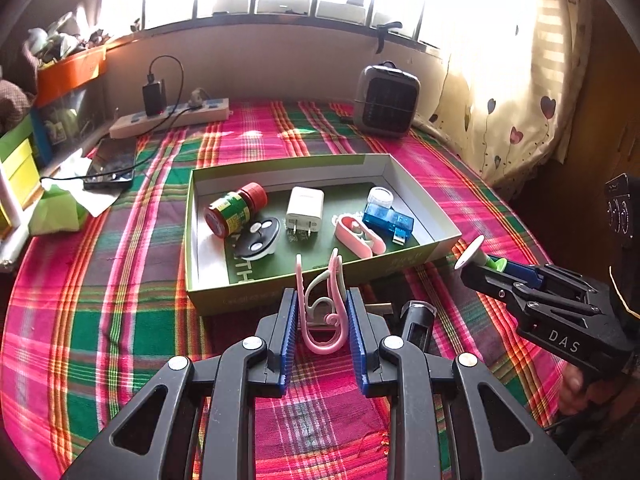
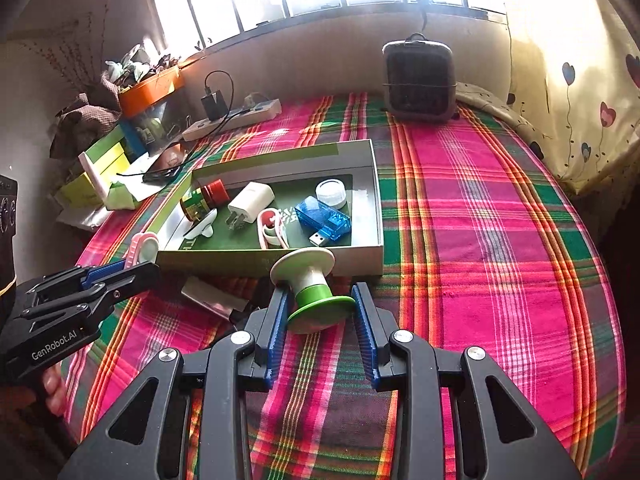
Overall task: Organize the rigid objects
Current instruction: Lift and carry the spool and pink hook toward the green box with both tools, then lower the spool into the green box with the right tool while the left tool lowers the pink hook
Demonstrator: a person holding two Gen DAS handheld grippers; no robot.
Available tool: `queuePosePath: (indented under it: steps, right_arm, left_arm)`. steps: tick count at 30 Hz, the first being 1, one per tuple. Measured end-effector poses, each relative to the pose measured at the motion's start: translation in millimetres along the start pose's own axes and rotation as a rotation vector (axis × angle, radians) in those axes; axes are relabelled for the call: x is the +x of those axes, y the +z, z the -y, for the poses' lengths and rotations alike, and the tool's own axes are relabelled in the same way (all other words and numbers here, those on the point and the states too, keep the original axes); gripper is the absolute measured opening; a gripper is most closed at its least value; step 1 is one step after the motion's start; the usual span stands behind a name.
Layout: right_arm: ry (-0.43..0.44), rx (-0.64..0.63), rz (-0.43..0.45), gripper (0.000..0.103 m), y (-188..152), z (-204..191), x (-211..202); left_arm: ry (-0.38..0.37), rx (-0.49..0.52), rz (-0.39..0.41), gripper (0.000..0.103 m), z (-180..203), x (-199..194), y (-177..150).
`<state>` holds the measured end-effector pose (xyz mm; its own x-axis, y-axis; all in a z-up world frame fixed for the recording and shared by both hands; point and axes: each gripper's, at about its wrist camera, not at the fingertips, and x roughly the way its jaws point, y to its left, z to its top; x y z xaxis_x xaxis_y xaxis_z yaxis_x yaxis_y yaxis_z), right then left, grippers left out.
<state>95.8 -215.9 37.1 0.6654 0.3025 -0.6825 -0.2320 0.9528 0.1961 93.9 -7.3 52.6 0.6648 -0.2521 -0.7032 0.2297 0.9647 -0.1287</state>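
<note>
A green cardboard box [image 1: 208, 292] [image 2: 360, 258] lies on the plaid cloth. Inside it are a red-capped jar [image 1: 234, 210] [image 2: 202, 198], a white charger plug [image 1: 305, 210] [image 2: 250, 200], a blue USB stick [image 1: 387, 221] [image 2: 323, 219], a pink clip [image 1: 356, 235] [image 2: 271, 227], a round black-and-white piece [image 1: 258, 238] and a white cap [image 1: 380, 196] [image 2: 331, 193]. My left gripper [image 1: 322, 300] [image 2: 120, 270] is shut on a pink-and-white curled hook [image 1: 324, 304] [image 2: 142, 248] just before the box's near wall. My right gripper [image 2: 320, 300] [image 1: 486, 266] is shut on a green-and-white spool [image 2: 314, 288] [image 1: 478, 256] at the box's near right corner.
A small grey heater [image 1: 386, 100] [image 2: 418, 76] stands at the back. A power strip [image 1: 168, 118] [image 2: 236, 118] with a black charger, a phone [image 1: 110, 168] and green boxes [image 1: 20, 168] crowd the left. A black lighter-like object [image 1: 416, 320] and a silver piece [image 2: 212, 298] lie near the box.
</note>
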Motion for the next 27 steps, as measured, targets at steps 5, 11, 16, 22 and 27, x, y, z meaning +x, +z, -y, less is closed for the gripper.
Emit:
queuePosePath:
  steps: [5, 11, 16, 22, 27]
  right_arm:
    - [-0.005, -0.023, 0.02, 0.033, 14, -4, -2]
    - [-0.009, -0.046, 0.037, 0.033, 31, -8, 1]
    - [-0.014, -0.062, 0.042, 0.033, 44, -9, 8]
    - [-0.019, -0.068, 0.029, 0.033, 59, -8, 25]
    - [-0.018, -0.086, 0.013, 0.033, 71, -12, 41]
  left_arm:
    - [0.008, 0.01, 0.017, 0.023, -3, -2, 9]
    - [0.006, 0.008, 0.028, 0.023, -10, 2, 21]
    - [0.0, -0.004, 0.033, 0.023, -17, 7, 31]
    - [0.008, -0.005, 0.035, 0.023, -24, 16, 43]
    - [-0.002, -0.016, 0.019, 0.023, -28, 28, 48]
